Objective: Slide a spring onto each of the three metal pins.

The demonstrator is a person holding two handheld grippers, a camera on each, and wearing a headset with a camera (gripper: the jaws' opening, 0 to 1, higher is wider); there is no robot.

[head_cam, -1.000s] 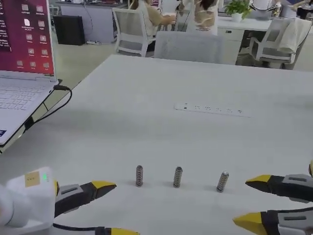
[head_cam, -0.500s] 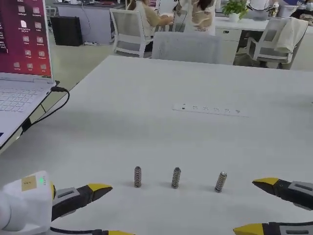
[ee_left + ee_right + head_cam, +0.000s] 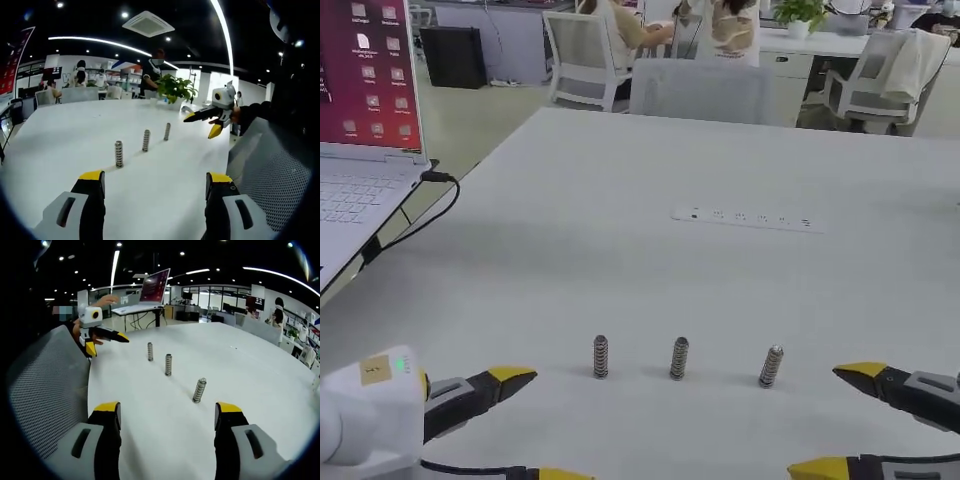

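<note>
Three springs stand in a row on the table [image 3: 720, 160], between my two claws: the left spring [image 3: 600, 357], the middle spring [image 3: 679, 358] and the right spring [image 3: 771, 367], which leans a little. Each seems already threaded on its pin (the pins hide inside the coils, so three is my inference). I judge the springs light, slick and bouncy, apt to shoot away if pinched at the ends, so I would grip gently across the middle coils. My left claw [image 3: 545, 425] and right claw [image 3: 823, 420] both gape wide, holding nothing. Beyond lie one power strip [image 3: 745, 218] and one laptop [image 3: 360, 120].
</note>
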